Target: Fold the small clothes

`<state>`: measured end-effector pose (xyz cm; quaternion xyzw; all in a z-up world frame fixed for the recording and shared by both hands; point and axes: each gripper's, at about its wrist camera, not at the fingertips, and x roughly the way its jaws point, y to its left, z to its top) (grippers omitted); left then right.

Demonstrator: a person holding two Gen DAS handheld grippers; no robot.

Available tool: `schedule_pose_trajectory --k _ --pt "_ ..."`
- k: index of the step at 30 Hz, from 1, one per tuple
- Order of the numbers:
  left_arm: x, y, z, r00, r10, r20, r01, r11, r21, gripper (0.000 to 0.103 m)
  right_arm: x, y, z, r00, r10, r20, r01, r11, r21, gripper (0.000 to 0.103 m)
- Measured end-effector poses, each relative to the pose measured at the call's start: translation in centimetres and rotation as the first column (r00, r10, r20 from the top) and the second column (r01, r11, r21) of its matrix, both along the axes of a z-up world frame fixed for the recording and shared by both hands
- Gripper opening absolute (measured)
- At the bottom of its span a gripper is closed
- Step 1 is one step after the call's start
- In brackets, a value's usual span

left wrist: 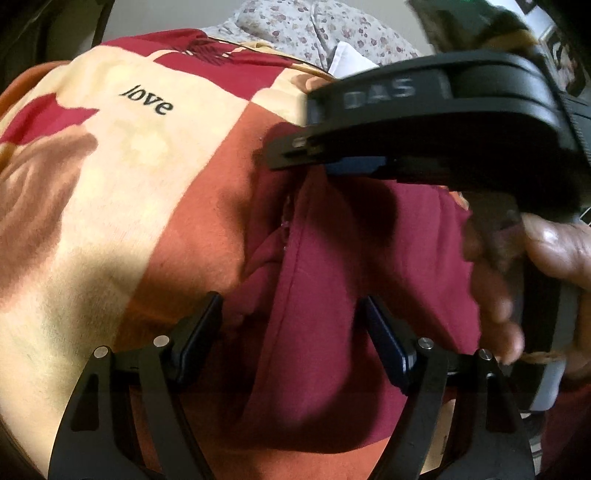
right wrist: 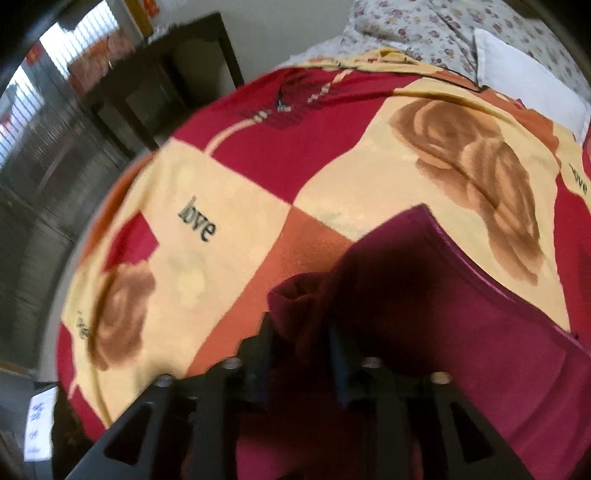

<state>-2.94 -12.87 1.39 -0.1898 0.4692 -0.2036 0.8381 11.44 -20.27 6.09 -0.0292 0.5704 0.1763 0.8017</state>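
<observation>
A maroon garment (left wrist: 332, 288) lies bunched on a patterned bedspread (left wrist: 155, 155). My left gripper (left wrist: 291, 321) is open, its fingers on either side of a fold of the garment, just above it. The right gripper's body (left wrist: 443, 122) crosses the top right of the left wrist view, with the person's hand (left wrist: 546, 251) on it. In the right wrist view the garment (right wrist: 443, 314) spreads from centre to lower right. My right gripper (right wrist: 301, 339) has its fingers partly apart with a raised maroon fold between them; whether they pinch it is unclear.
The bedspread (right wrist: 240, 206) has red, cream and orange squares, rose prints and the word "love". A floral sheet (right wrist: 443, 22) and a white pillow (right wrist: 524, 85) lie at the far end. A dark wooden cabinet (right wrist: 162, 85) stands beyond the bed's left edge.
</observation>
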Motion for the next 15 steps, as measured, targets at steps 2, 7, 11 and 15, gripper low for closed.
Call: schedule_pose_trajectory --k 2,7,11,15 --pt "0.0 0.3 -0.2 1.0 0.005 -0.005 -0.005 1.0 -0.019 0.078 0.1 0.9 -0.4 1.0 0.026 0.002 -0.026 0.998 -0.053 0.046" --pt "-0.2 0.5 -0.2 1.0 0.014 -0.006 -0.014 0.999 -0.033 0.078 -0.3 1.6 -1.2 0.994 0.095 0.052 -0.088 0.988 -0.124 0.047" --pt "-0.6 0.2 0.0 1.0 0.008 0.008 -0.008 1.0 -0.01 0.078 -0.7 -0.3 -0.7 0.995 0.072 0.071 -0.069 0.997 -0.038 0.033" --pt "-1.3 0.0 0.0 1.0 0.013 0.01 -0.013 1.0 -0.002 0.078 -1.5 -4.0 1.1 0.997 -0.017 0.071 0.004 0.983 0.186 0.023"
